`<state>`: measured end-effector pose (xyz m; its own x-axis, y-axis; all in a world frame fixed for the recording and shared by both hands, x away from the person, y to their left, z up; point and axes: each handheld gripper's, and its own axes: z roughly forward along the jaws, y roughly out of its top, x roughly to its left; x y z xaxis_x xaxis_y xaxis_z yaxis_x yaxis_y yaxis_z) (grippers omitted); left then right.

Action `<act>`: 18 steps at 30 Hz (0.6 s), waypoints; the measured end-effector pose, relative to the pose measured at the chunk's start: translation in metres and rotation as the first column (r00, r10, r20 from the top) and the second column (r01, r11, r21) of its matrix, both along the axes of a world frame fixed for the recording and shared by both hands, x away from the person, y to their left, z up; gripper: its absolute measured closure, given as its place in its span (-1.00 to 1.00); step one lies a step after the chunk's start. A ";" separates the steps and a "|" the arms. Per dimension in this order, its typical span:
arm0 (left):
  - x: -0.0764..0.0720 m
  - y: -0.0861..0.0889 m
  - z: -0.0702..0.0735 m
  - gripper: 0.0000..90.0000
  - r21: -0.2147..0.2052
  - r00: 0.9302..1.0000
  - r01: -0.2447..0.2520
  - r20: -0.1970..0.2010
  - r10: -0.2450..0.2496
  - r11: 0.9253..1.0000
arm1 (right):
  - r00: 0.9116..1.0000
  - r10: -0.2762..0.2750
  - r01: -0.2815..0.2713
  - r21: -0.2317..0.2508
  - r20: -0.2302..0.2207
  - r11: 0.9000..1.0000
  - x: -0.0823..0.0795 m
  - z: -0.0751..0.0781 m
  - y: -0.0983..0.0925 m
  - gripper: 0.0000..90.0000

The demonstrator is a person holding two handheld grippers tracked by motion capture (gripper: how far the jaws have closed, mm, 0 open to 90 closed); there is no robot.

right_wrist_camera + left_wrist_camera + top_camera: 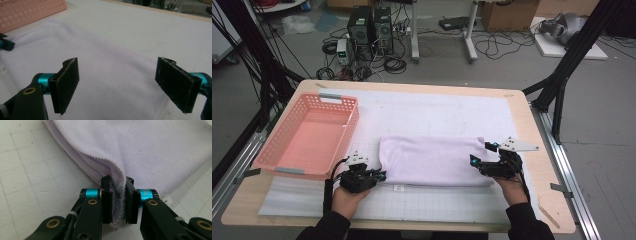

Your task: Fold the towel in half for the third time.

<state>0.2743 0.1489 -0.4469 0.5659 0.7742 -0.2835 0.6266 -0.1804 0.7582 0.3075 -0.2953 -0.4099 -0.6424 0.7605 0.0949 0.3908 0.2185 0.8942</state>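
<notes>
A lavender folded towel (432, 160) lies on the white grid mat (442, 202) in the middle of the table. My left gripper (381, 175) sits at the towel's near-left corner. In the left gripper view its jaws (118, 195) are shut on a raised fold of the towel's hemmed edge (120, 182). My right gripper (481, 153) is at the towel's right end. In the right gripper view it (120, 85) stands wide open just above the towel (100, 62), with nothing pinched between its pads (65, 85).
A pink perforated basket (353, 117) stands empty on the table's left side, close to the towel's left end; its wall (30, 10) appears beyond the towel. Bare mat stretches behind the towel. Computers and cables lie on the floor beyond the table.
</notes>
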 end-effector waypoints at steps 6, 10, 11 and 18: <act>-0.002 0.001 0.004 0.78 -0.036 1.000 0.002 0.027 -0.001 0.999 | 0.999 0.050 -0.050 0.021 -0.003 0.999 0.004 0.011 0.015 -0.60; -0.005 -0.001 0.007 0.79 -0.049 0.999 0.004 0.052 -0.001 0.999 | 0.996 0.091 -0.091 0.019 -0.008 0.996 0.009 0.014 0.027 -0.62; -0.006 -0.001 0.007 0.79 -0.050 0.998 0.005 0.055 -0.002 0.999 | 0.995 0.100 -0.100 0.018 -0.007 0.995 0.010 0.015 0.030 -0.62; -0.008 0.000 0.009 0.79 -0.081 0.998 0.000 0.070 0.006 0.997 | 0.986 0.169 -0.169 0.017 -0.009 0.985 0.024 0.027 0.058 -0.62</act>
<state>0.2666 0.1490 -0.4379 0.5843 0.7520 -0.3053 0.5719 -0.1145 0.8123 0.3318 -0.2371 -0.3833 -0.7606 0.6392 0.1137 0.3585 0.2676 0.8944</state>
